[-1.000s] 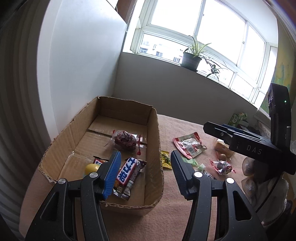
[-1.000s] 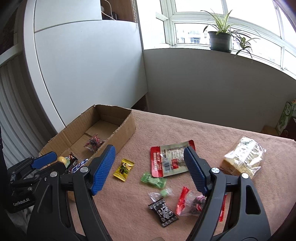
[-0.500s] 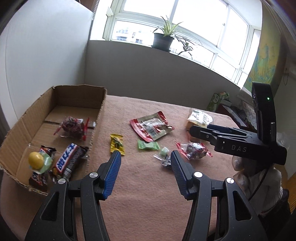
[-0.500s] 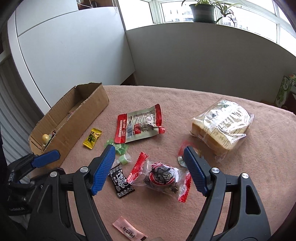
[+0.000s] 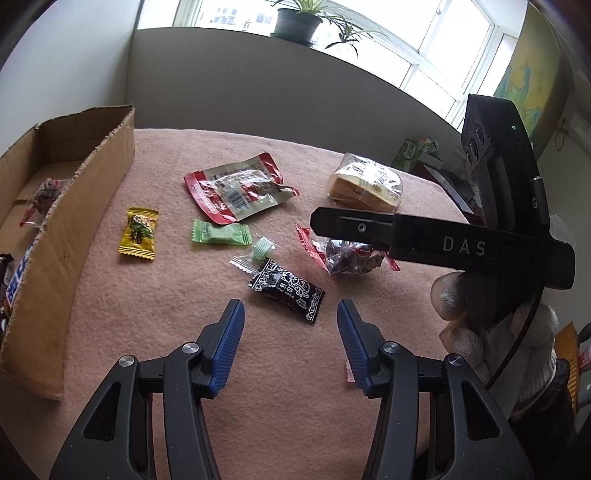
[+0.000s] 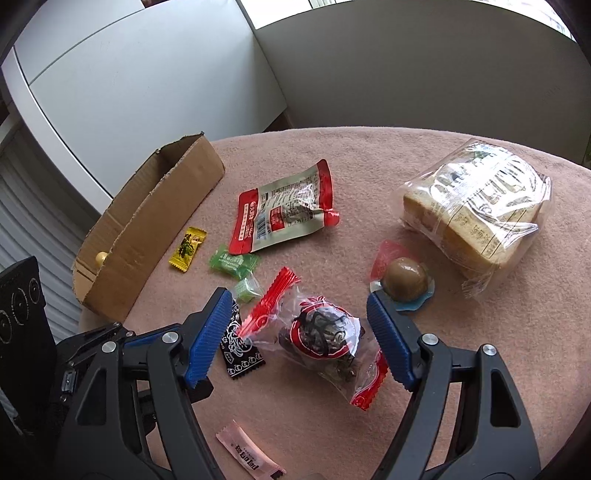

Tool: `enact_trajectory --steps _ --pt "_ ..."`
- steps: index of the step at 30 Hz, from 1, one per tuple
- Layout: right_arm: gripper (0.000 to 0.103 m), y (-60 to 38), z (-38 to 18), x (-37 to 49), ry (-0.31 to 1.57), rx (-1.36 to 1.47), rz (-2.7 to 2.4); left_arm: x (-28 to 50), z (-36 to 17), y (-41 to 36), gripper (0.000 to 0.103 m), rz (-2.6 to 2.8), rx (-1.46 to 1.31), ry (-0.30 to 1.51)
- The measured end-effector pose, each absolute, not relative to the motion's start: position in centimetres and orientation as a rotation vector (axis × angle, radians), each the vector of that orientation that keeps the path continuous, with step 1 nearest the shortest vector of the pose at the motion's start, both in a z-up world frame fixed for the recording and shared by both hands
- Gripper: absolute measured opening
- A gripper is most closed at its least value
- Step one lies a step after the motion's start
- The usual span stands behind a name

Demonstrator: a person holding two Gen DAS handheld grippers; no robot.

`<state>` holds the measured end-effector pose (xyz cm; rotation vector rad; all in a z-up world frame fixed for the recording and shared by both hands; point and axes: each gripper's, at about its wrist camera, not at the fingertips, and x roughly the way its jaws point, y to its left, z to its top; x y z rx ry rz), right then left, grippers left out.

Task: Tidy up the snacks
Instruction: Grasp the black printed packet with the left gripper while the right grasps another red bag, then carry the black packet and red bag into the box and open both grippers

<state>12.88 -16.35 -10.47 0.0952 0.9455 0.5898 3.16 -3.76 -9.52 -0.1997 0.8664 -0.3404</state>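
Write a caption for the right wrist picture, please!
Open right gripper straddles a red-edged snack bag on the pink cloth, cardboard box waiting nearby.

Daylight through a wide bay window [image 5: 436,48], potted spider plant [image 5: 299,18] on the sill, grey low wall [image 5: 258,96] beneath, worktop under a pink felt cloth [image 5: 177,295], white panelled cabinet [image 6: 129,96] at one side, colourful map [image 5: 524,88] on the far wall

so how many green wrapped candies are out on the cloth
2: a larger green candy just below the red pouch, and a smaller green candy beside it, nearer the grippers. None looks hidden.
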Motion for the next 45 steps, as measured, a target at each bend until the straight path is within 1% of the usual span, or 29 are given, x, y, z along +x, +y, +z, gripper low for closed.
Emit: enact_trajectory --steps 4,7,8,12,13,14,17,19,20,22,25,31,38,45 --pt "0.079 -16.6 -10.5 12.1 0.944 0.095 0.607 3.6 -9.8 -4.3 0.049 -0.325 -0.187 0.874" --pt "0.070 -16.7 -10.7 11.9 0.942 0.063 0.583 4.0 -10.1 -4.9 0.049 -0.316 -0.175 0.882" --pt "0.068 -16.6 -10.8 12.0 0.944 0.049 0.572 4.2 -10.2 -5.0 0.049 -0.314 -0.172 0.884" --pt "0.067 -16.6 -11.5 12.4 0.961 0.026 0.543 5.0 -10.4 -6.0 0.049 -0.304 -0.145 0.888" --pt "0.065 -16.5 -11.6 12.5 0.963 0.025 0.538 5.1 -10.4 -6.3 0.049 -0.300 -0.136 0.889" --pt "0.059 -16.6 -11.7 12.5 0.966 0.026 0.529 5.3 -10.5 -6.5 0.049 -0.295 -0.127 0.889" --pt "0.057 -17.0 -11.7 12.7 0.971 0.039 0.519 5.7 -10.8 -7.1 0.049 -0.275 -0.099 0.896" --pt "0.056 -17.0 -11.7 12.6 0.968 0.031 0.513 5.8 -10.8 -7.2 0.041 -0.264 -0.085 0.897" --pt "0.056 -16.9 -11.7 12.5 0.965 0.024 0.510 5.8 -10.8 -7.2 0.039 -0.257 -0.080 0.899" --pt "0.053 -16.7 -11.6 12.4 0.962 0.008 0.503 5.9 -10.9 -7.2 0.030 -0.245 -0.076 0.900" --pt "0.048 -16.5 -11.5 12.2 0.957 -0.008 0.491 5.9 -10.9 -7.2 0.023 -0.240 -0.065 0.897" --pt "0.040 -17.1 -11.0 11.9 0.941 0.005 0.477 5.4 -10.9 -7.3 0.023 -0.242 -0.046 0.888" --pt "0.040 -18.1 -10.3 11.5 0.923 0.046 0.469 4.7 -10.3 -6.4 0.023 -0.242 -0.060 0.872" --pt "0.040 -17.8 -8.1 10.5 0.866 0.074 0.477 3.8 -8.7 -5.1 0.023 -0.242 -0.094 0.828"
